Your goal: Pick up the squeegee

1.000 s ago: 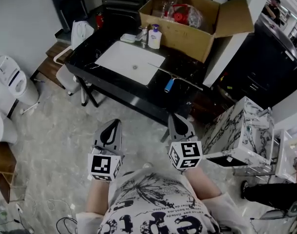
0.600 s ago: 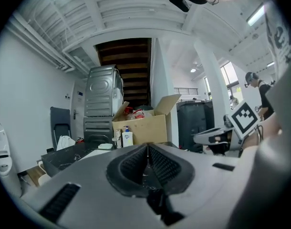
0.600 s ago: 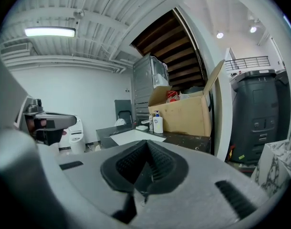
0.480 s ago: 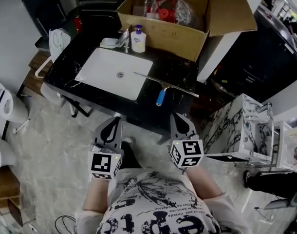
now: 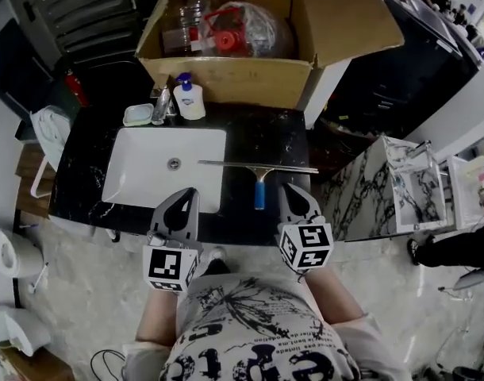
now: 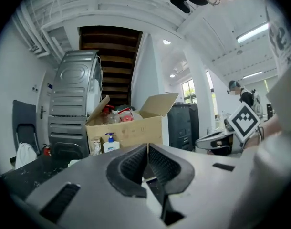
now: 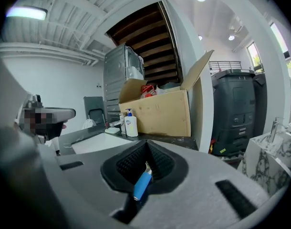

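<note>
The squeegee [image 5: 260, 189] lies flat on the black counter [image 5: 266, 137], blue handle towards me, its long blade across the sink's right edge. My right gripper [image 5: 294, 192] is shut and empty, just right of the handle's near end, above the counter's front edge. In the right gripper view the blue handle [image 7: 142, 184] shows through the hollow behind the closed tips of the right gripper [image 7: 146, 145], not held. My left gripper [image 5: 182, 198] is also shut and empty, over the front edge of the white sink [image 5: 147, 173]. Its tips meet in the left gripper view [image 6: 148, 145].
An open cardboard box [image 5: 226, 78] with bottles and bags stands at the back of the counter. A soap bottle [image 5: 191, 100], a faucet [image 5: 161, 101] and a soap dish [image 5: 136, 115] stand behind the sink. A marble cabinet [image 5: 369, 201] stands to the right.
Both grippers and the head have moved forward to the counter. The sink and squeegee, earlier far ahead, now lie right before the shut jaws.
</note>
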A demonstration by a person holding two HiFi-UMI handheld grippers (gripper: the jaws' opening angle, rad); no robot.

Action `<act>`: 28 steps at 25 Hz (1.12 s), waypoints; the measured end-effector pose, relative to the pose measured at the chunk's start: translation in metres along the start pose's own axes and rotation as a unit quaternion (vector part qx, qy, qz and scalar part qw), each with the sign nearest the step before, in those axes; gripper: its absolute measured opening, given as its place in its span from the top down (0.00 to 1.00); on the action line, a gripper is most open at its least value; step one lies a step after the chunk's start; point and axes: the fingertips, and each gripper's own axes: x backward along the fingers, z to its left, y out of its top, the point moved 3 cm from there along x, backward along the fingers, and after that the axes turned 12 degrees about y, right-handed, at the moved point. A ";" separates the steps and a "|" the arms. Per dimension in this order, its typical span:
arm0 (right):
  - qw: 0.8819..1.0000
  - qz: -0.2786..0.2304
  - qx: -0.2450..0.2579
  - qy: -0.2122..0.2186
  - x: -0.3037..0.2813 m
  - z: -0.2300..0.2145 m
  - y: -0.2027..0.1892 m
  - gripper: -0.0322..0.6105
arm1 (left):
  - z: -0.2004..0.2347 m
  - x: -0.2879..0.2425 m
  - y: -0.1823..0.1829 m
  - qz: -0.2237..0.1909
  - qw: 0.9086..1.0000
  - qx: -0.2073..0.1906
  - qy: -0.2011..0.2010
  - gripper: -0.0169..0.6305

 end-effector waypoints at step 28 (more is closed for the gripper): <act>0.950 0.260 -0.140 -0.097 -0.122 -0.036 -0.115 0.64 | 0.063 -0.108 -0.057 0.065 0.991 0.005 -0.113 0.95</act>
